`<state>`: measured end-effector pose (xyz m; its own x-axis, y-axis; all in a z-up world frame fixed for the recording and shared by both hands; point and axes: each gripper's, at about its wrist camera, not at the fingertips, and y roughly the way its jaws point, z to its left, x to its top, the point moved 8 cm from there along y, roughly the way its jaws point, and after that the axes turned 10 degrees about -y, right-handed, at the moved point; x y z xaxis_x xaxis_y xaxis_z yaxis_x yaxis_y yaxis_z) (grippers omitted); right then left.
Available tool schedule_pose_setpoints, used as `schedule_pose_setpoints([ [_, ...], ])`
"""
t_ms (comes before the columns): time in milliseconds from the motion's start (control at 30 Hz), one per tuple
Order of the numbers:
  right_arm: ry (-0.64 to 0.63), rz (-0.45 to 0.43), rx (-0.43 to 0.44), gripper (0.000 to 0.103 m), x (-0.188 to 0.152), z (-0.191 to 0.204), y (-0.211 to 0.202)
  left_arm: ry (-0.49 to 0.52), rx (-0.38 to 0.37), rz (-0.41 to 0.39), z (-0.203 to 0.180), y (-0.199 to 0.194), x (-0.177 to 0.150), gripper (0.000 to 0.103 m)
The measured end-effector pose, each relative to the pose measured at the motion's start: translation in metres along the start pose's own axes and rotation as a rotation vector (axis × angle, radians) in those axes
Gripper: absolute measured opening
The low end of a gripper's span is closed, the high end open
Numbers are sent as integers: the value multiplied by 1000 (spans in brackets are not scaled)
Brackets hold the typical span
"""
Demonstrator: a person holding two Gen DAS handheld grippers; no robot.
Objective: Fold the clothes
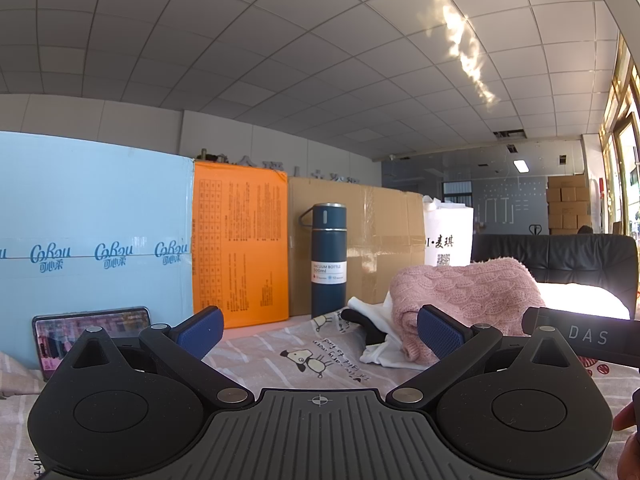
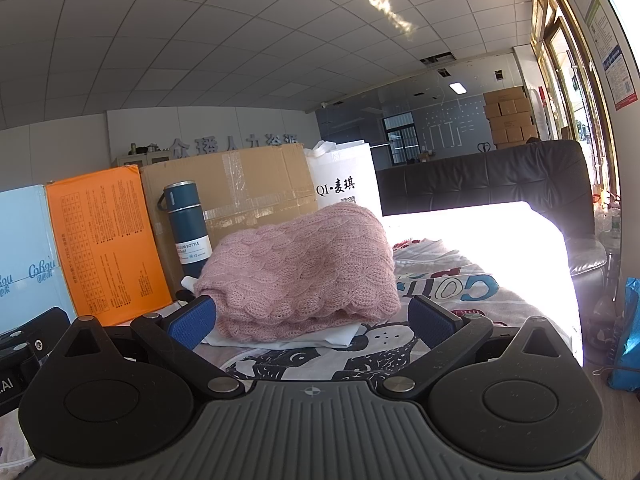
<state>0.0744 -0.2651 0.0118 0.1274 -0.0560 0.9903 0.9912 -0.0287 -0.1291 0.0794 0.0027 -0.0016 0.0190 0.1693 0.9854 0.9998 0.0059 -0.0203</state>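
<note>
A folded pink knit sweater lies on top of a white garment on the cartoon-print sheet. In the left wrist view the pink sweater sits to the right, with the white garment and a bit of black cloth beside it. My left gripper is open, with only the sheet between its blue pads. My right gripper is open just in front of the sweater, its fingers standing either side of the sweater's near edge without touching it. The right gripper's body shows at the right edge of the left wrist view.
A dark blue vacuum bottle stands behind the clothes. Light blue, orange and brown cardboard boxes and a white bag line the back. A phone leans at the left. A black sofa lies beyond.
</note>
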Motion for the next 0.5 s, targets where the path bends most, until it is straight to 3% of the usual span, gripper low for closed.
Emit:
schedule_pose_setpoints([
  [500, 6, -6, 6, 103, 0, 0, -1, 6, -14, -12, -3, -2, 0, 103],
])
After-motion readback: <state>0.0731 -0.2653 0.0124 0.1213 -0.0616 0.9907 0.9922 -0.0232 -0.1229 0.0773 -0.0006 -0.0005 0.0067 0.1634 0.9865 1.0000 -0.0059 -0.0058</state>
